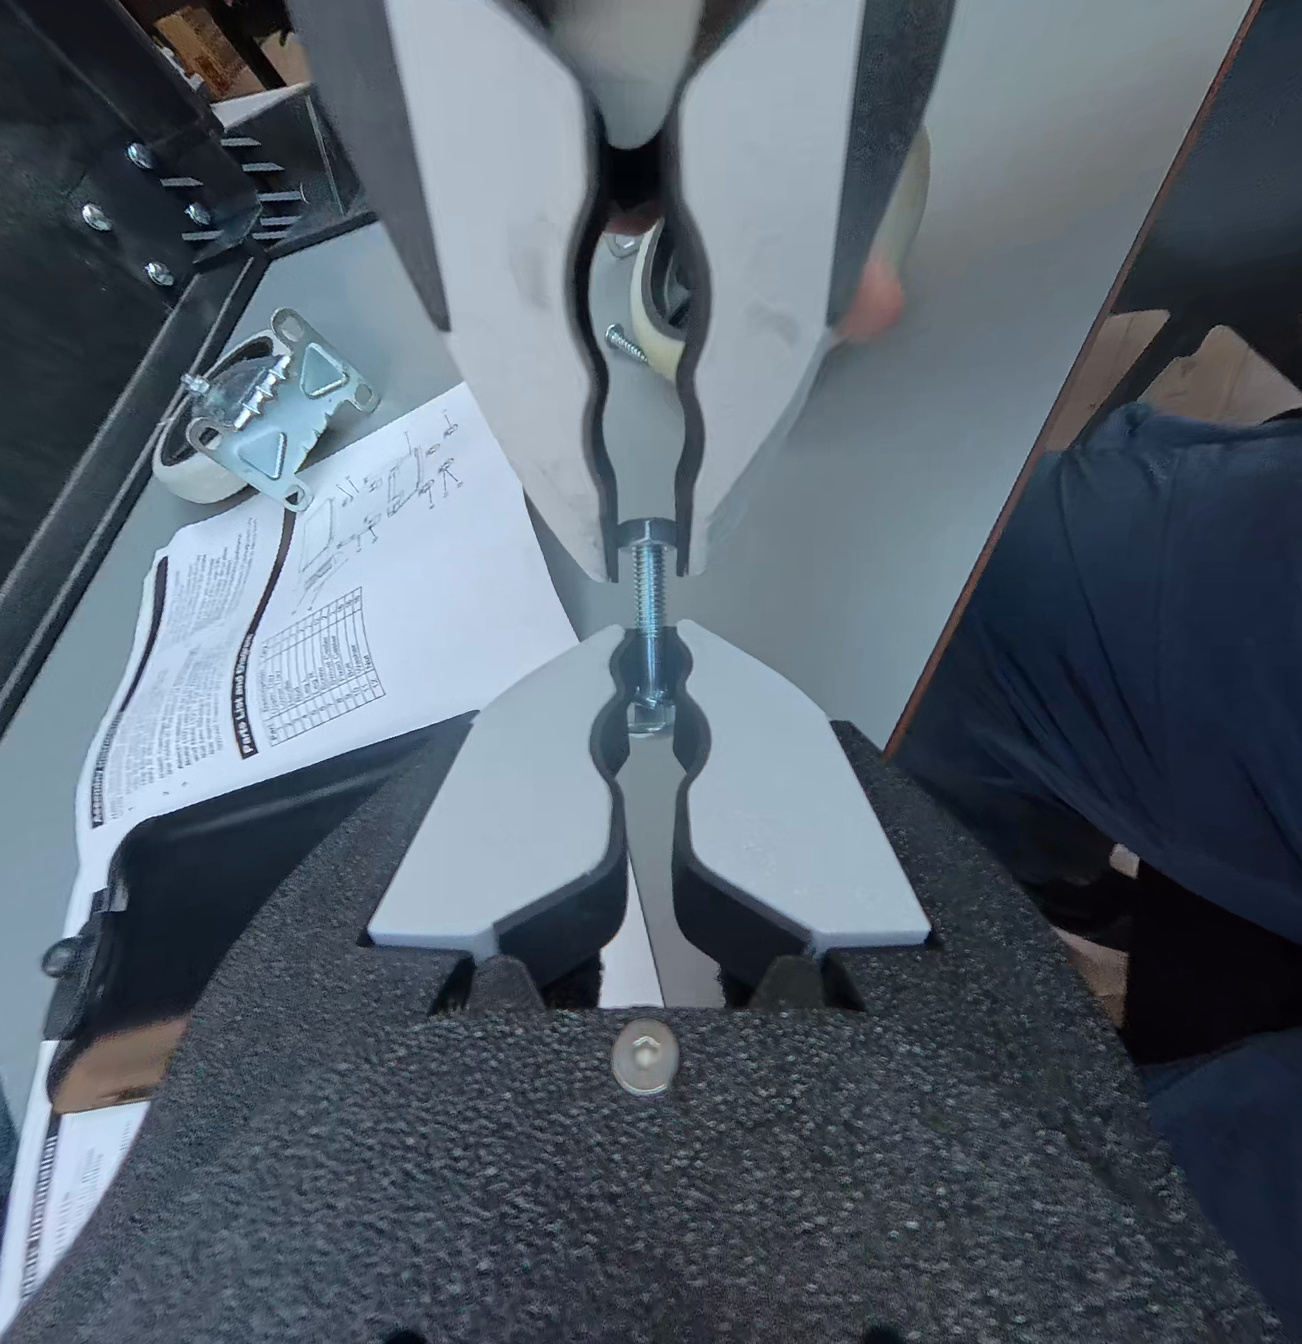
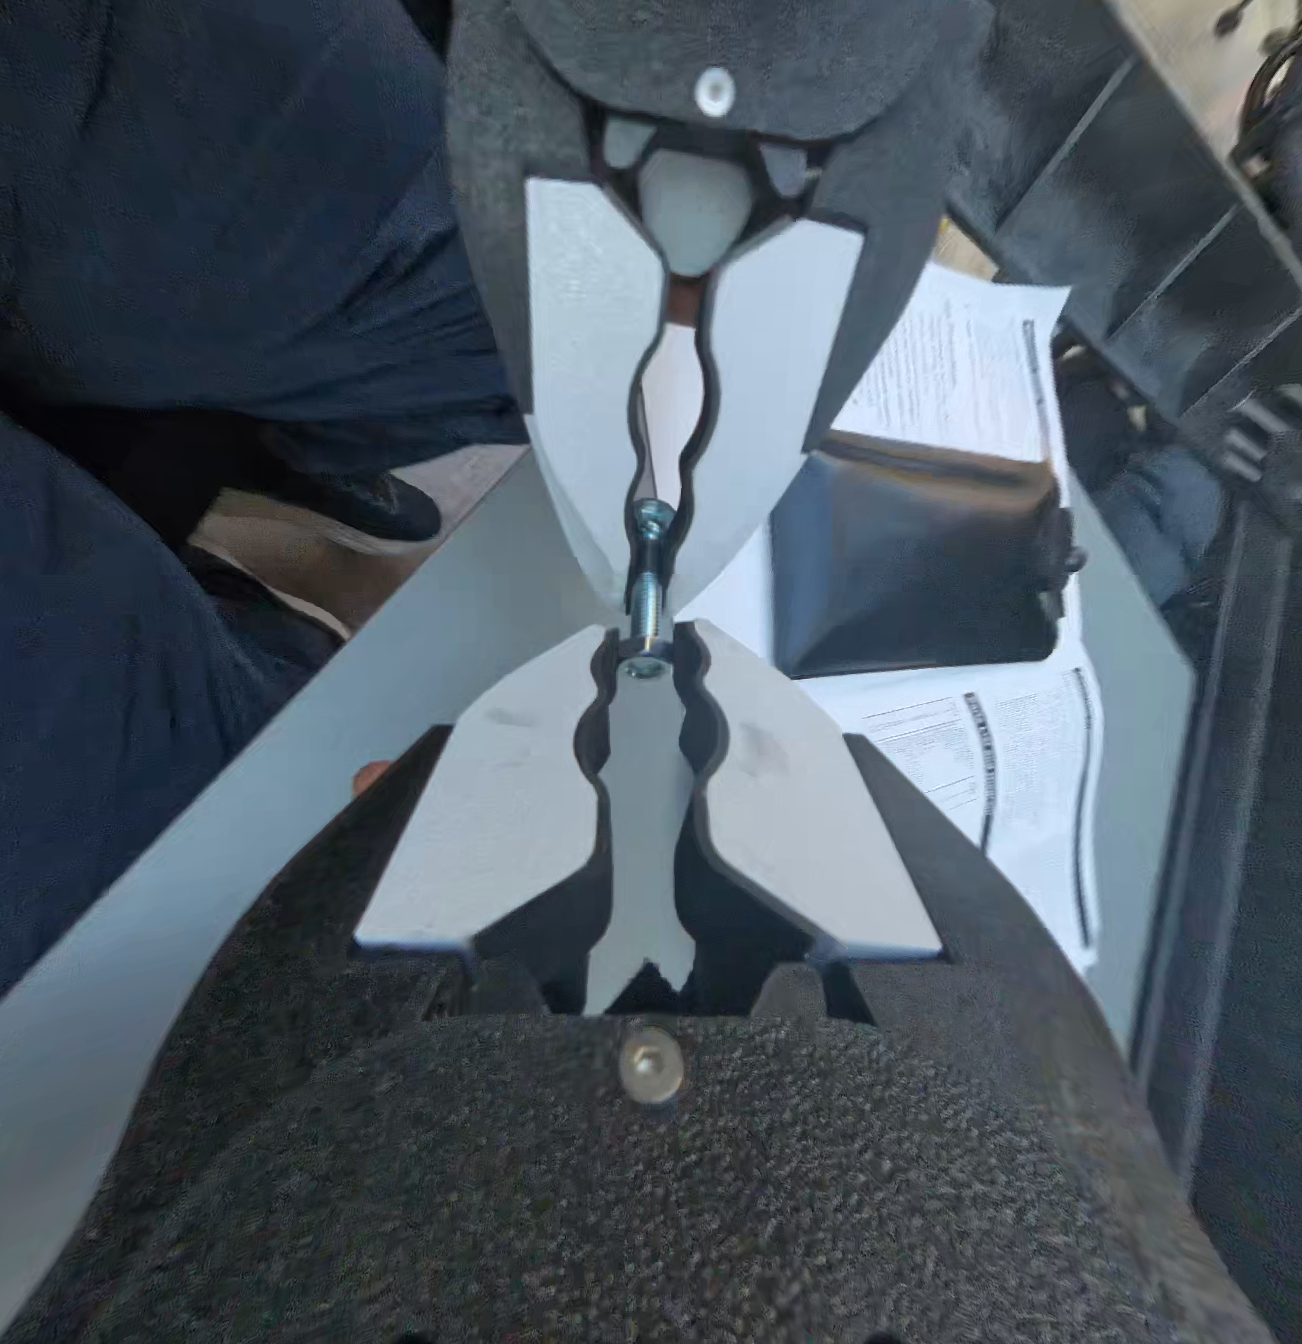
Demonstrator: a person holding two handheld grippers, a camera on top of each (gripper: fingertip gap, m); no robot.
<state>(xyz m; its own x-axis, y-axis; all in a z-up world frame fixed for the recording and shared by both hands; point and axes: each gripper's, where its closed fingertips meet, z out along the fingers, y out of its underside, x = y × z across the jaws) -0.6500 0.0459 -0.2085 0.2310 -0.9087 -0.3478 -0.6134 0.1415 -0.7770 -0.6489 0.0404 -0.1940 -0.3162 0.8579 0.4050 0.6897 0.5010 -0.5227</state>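
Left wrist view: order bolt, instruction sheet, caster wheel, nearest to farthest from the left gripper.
1. Bolt: clamped in the left gripper, right at its fingertips.
2. Instruction sheet: flat on the table, just left of the gripper.
3. Caster wheel: farther left, beyond the sheet's far corner.

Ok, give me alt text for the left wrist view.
The left hand-held gripper clamps the shank of a silver threaded steel bolt while the right hand-held gripper pinches a hex nut on its far end, above a printed white instruction sheet and a white-wheeled metal caster.
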